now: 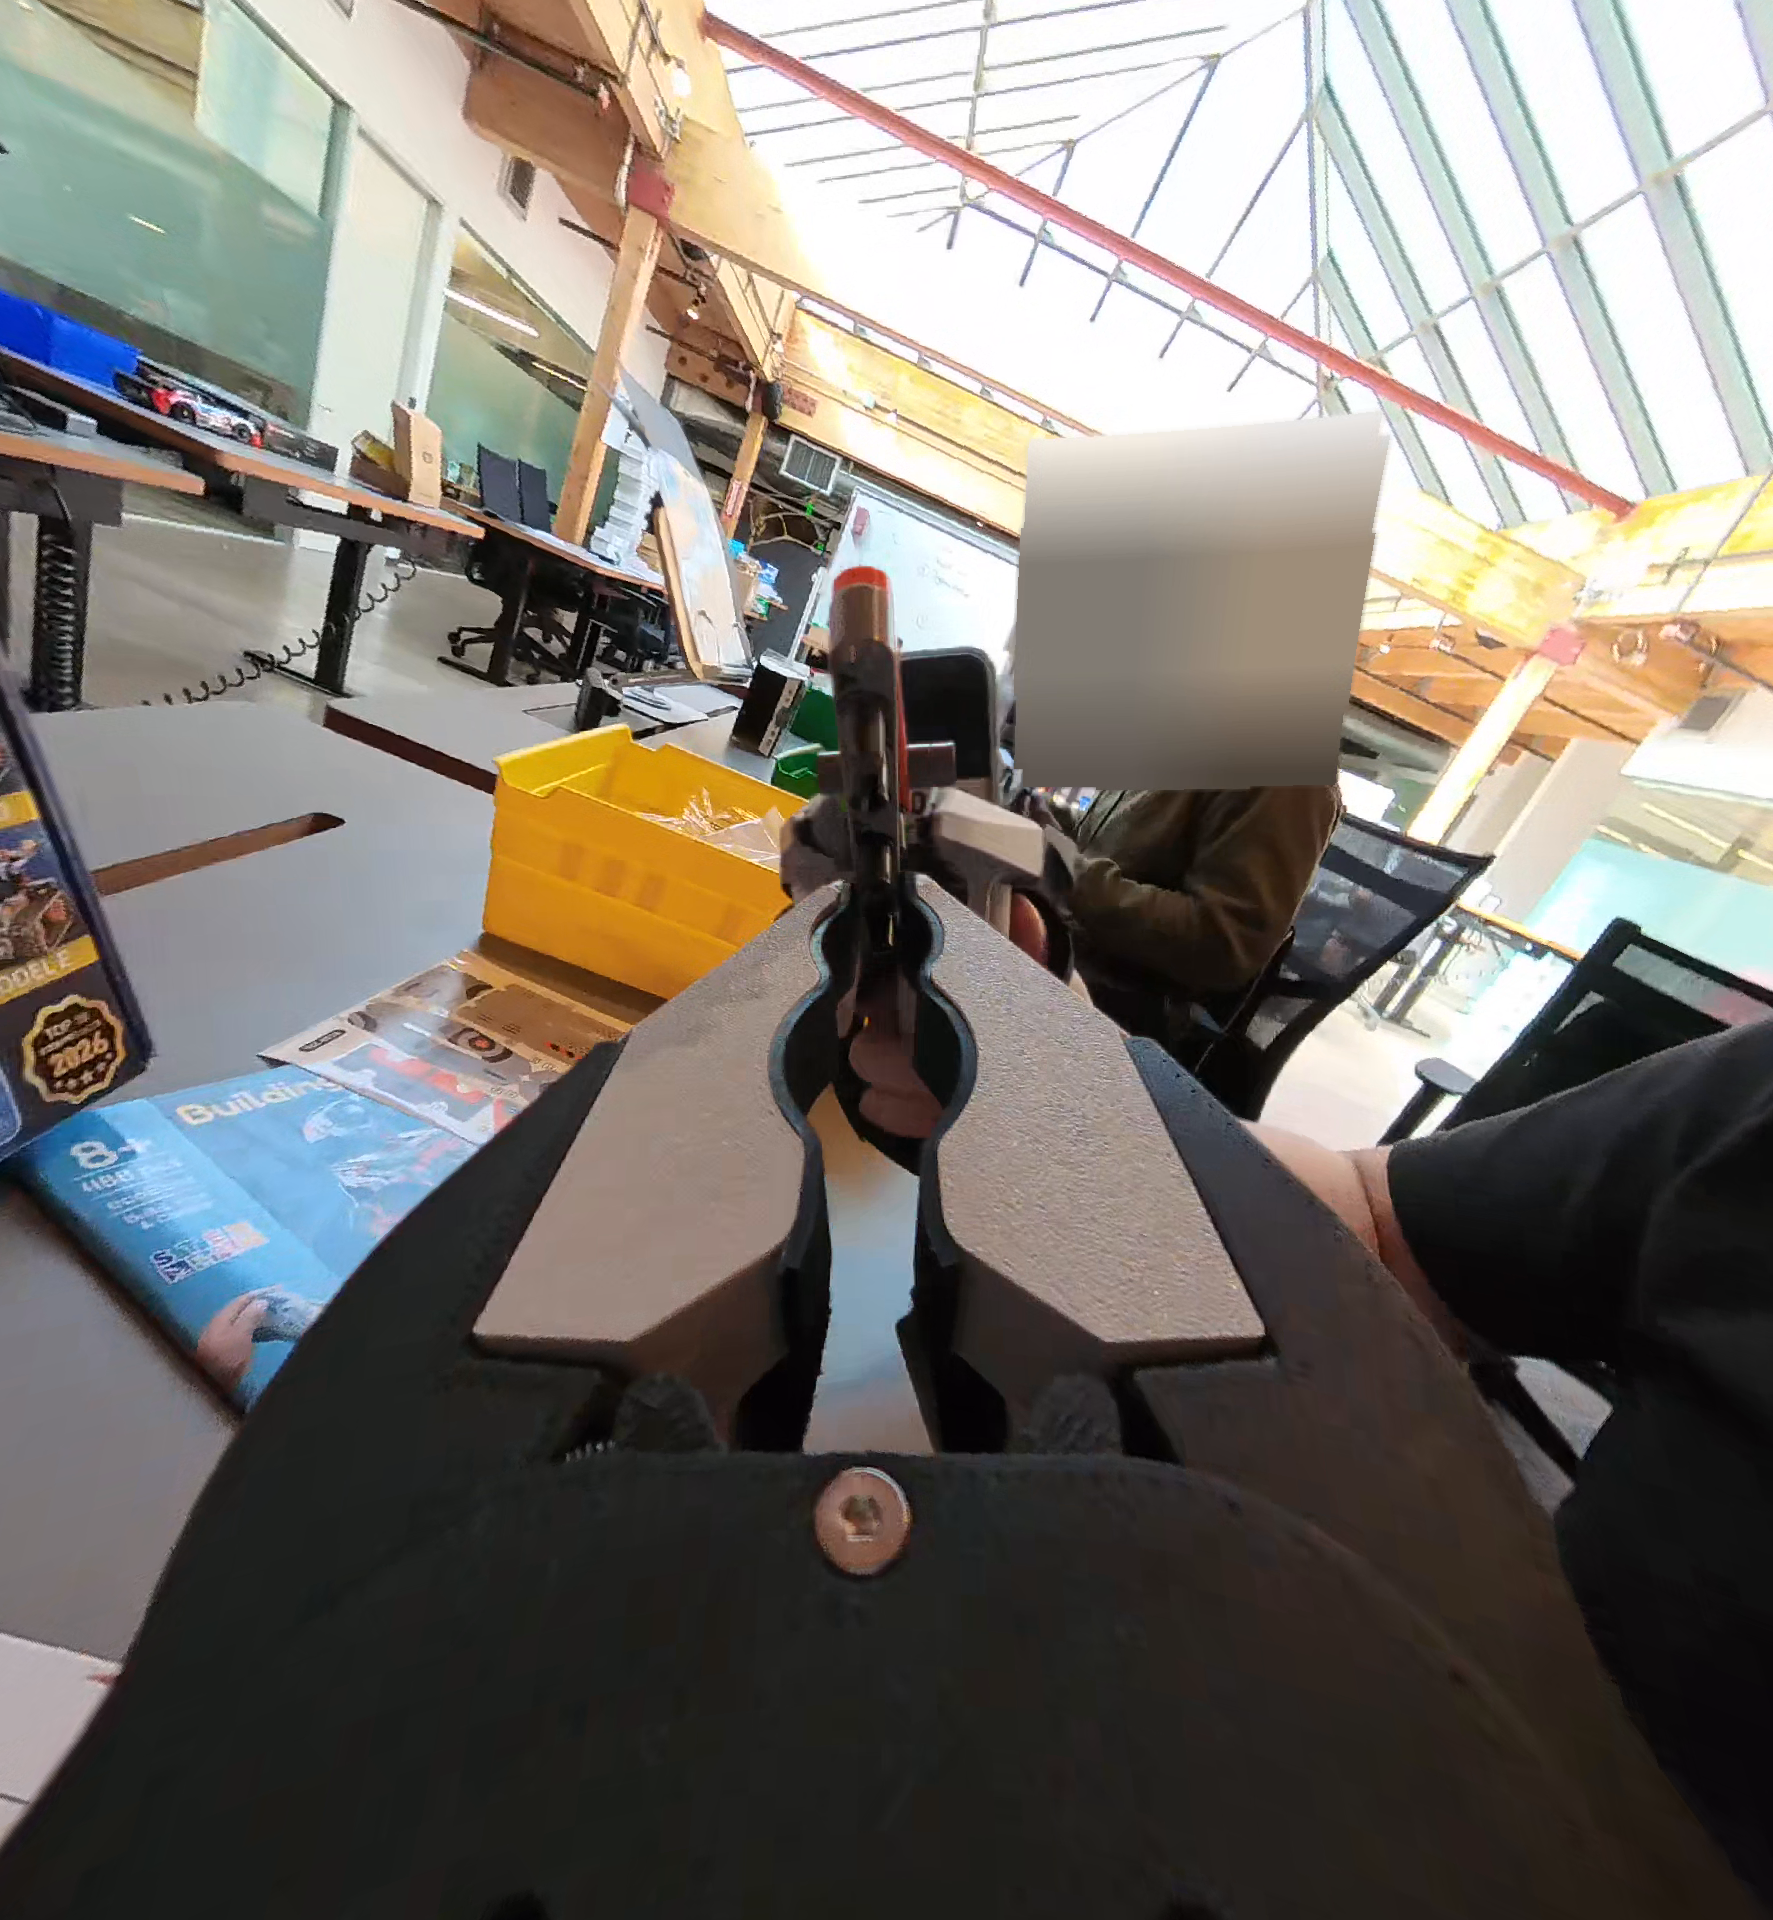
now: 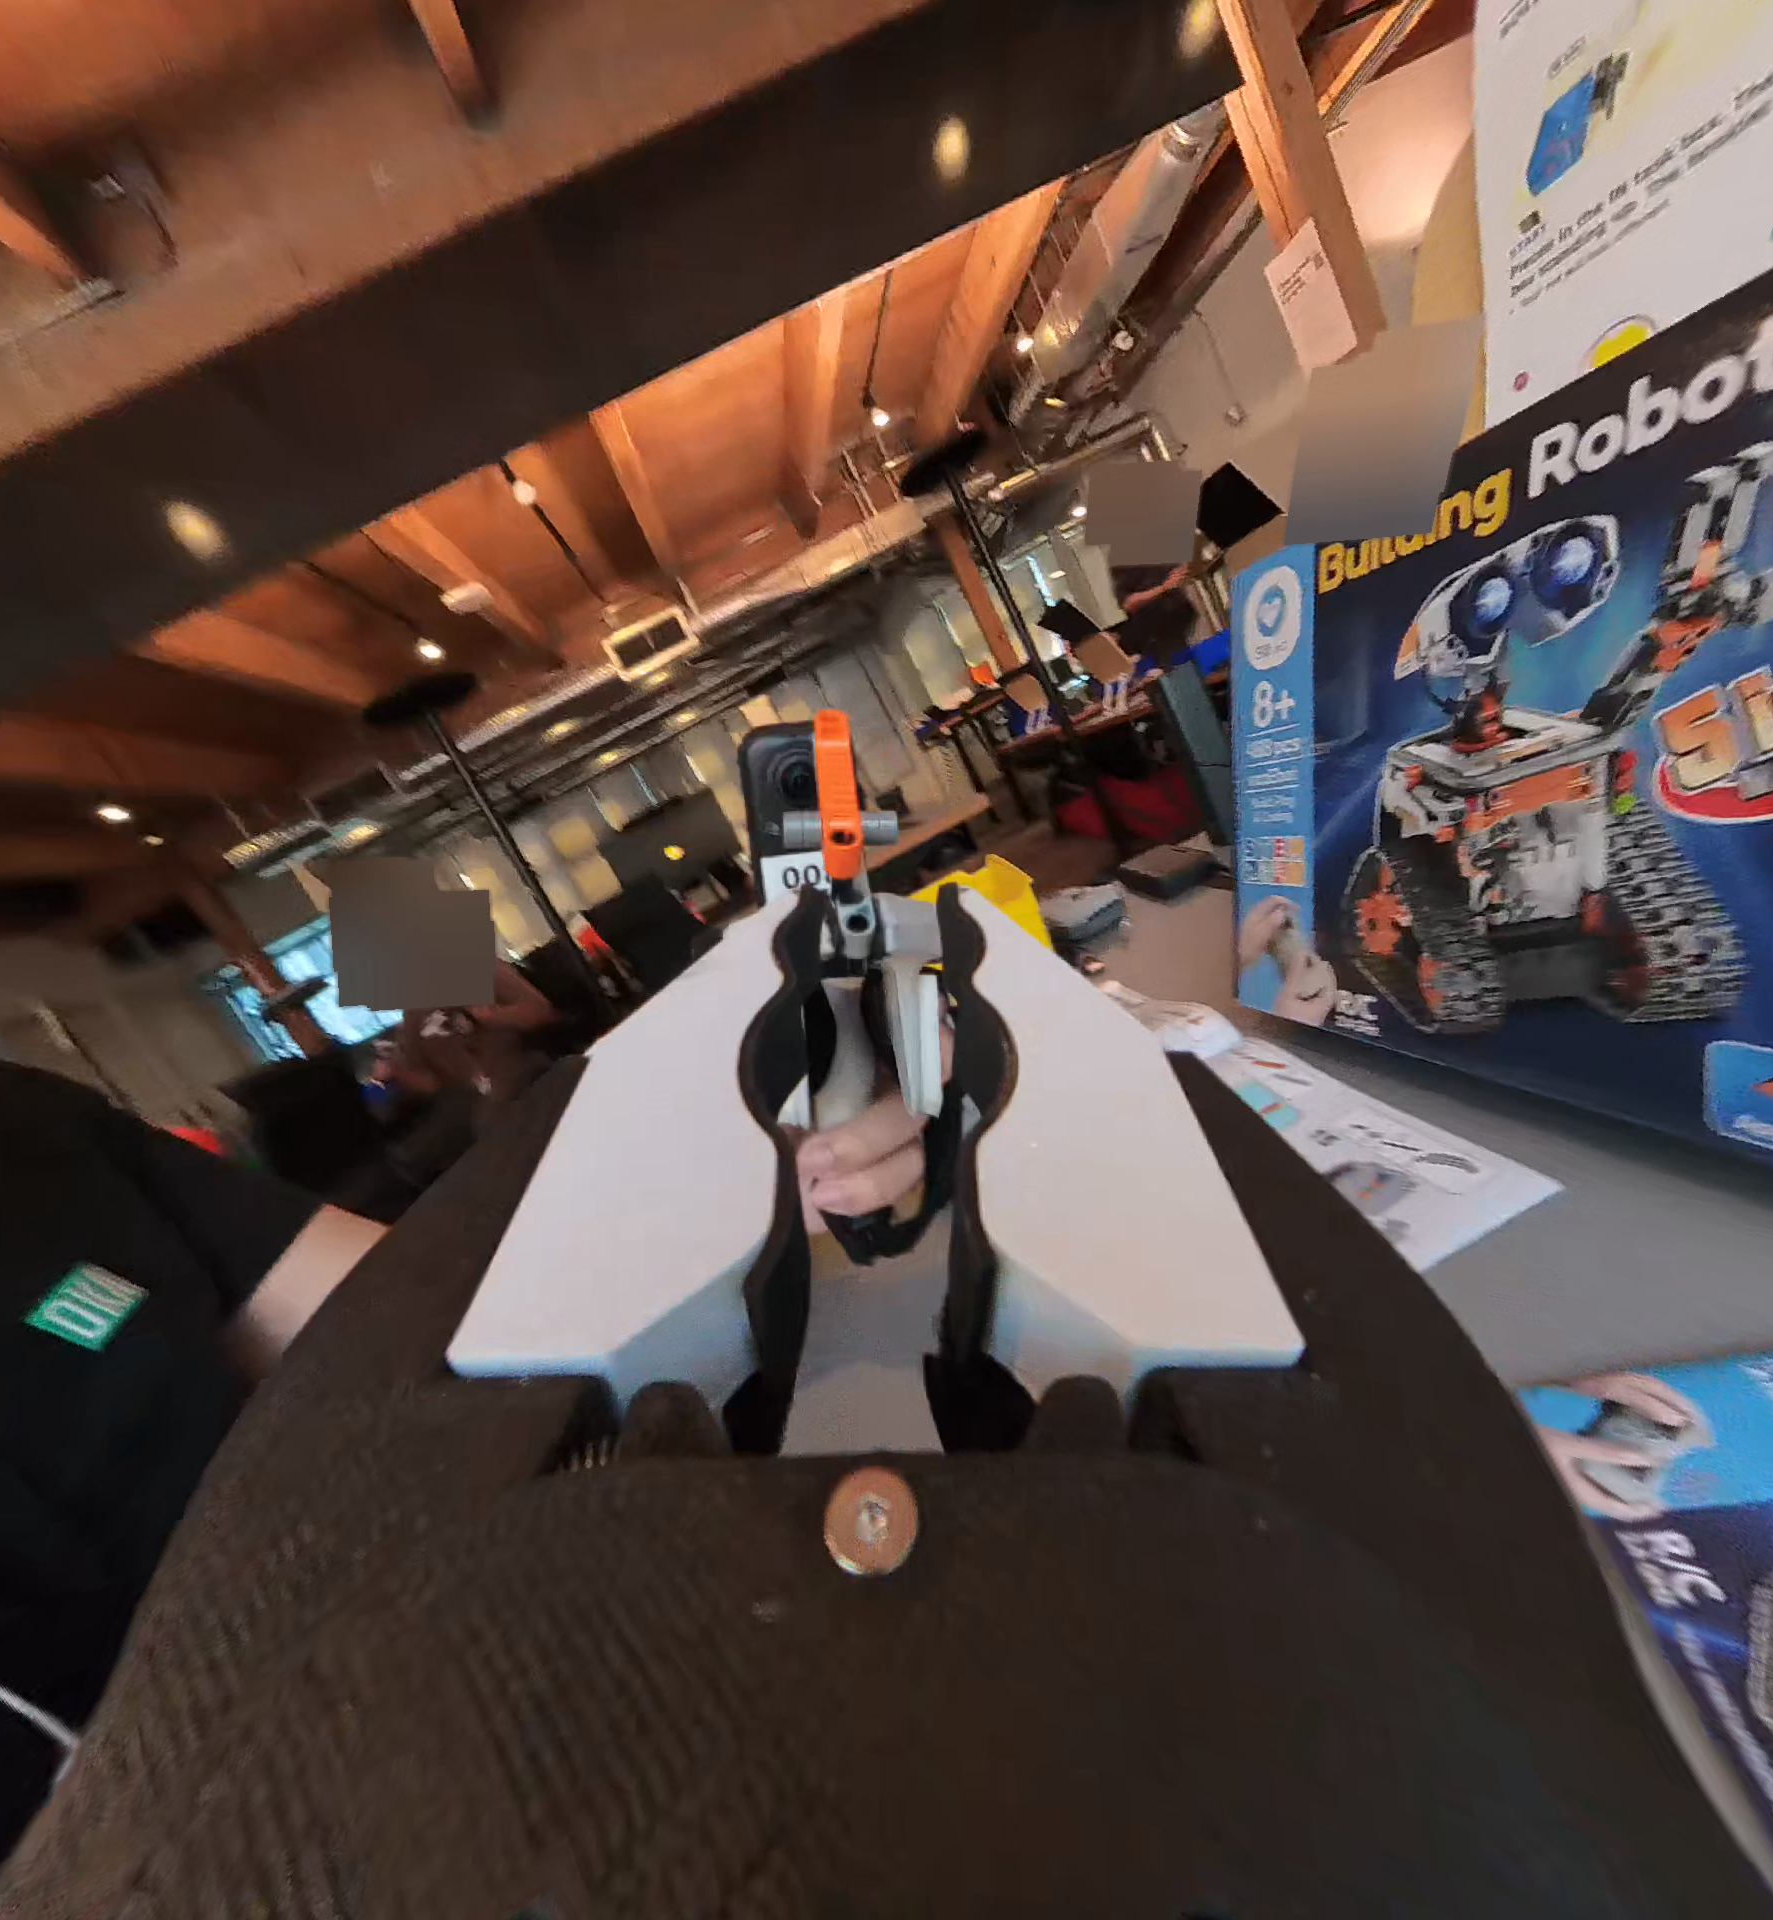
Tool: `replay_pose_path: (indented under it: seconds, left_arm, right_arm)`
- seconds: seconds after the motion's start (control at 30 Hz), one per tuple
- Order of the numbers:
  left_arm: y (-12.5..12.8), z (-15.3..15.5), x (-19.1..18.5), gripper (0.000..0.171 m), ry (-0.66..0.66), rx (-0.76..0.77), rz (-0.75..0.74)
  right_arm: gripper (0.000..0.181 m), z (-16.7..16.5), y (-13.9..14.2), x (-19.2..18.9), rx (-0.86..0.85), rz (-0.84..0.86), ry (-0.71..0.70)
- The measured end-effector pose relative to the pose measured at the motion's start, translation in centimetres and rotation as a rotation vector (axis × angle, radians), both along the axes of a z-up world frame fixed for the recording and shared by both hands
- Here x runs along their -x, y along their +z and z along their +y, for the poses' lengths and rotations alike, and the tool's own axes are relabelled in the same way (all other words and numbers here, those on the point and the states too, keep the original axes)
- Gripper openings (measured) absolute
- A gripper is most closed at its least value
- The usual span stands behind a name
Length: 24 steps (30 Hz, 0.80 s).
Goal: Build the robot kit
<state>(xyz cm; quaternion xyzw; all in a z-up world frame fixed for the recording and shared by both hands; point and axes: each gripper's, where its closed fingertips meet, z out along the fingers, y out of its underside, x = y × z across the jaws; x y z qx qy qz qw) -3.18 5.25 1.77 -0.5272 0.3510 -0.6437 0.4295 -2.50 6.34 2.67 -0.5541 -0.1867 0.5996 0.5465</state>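
A small building-brick assembly, an orange beam (image 2: 833,790) with a grey cross pin (image 2: 840,828) and a dark stem, is held in the air between both grippers, which face each other. My left gripper (image 1: 866,914) is shut on the assembly's thin dark stem (image 1: 866,727), whose orange tip points up. My right gripper (image 2: 874,920) is shut on the grey connector at the beam's lower end. The right gripper's pale fingers (image 1: 975,831) show just behind the assembly in the left wrist view. The left gripper's camera (image 2: 780,790) and the hand holding it (image 2: 861,1153) show in the right wrist view.
A yellow bin (image 1: 633,862) with clear bags stands on the grey table (image 1: 238,779). A robot-kit box (image 2: 1547,779) stands upright beside it and also shows in the left wrist view (image 1: 9,883). A blue booklet (image 1: 238,1195) and instruction sheets (image 1: 466,1029) lie flat. A seated person (image 1: 1194,894) and black chairs (image 1: 1381,914) are beyond. Less than 4 cm separates the two grippers' tips.
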Motion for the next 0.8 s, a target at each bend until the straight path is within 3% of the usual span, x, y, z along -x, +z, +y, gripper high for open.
replay_pose_path:
  seconds: [0.33, 0.8]
  left_arm:
    - [-0.5, -1.1, -0.8, 0.005, -0.064, 0.002, 0.04]
    - [-1.1, -1.7, -1.1, 0.006, -0.103, -0.007, 0.102]
  right_arm:
    - [0.006, -1.4, -0.5, 1.3, -0.047, -0.055, 0.107]
    - [0.005, -1.5, -1.0, 1.4, 0.054, 0.019, 0.228]
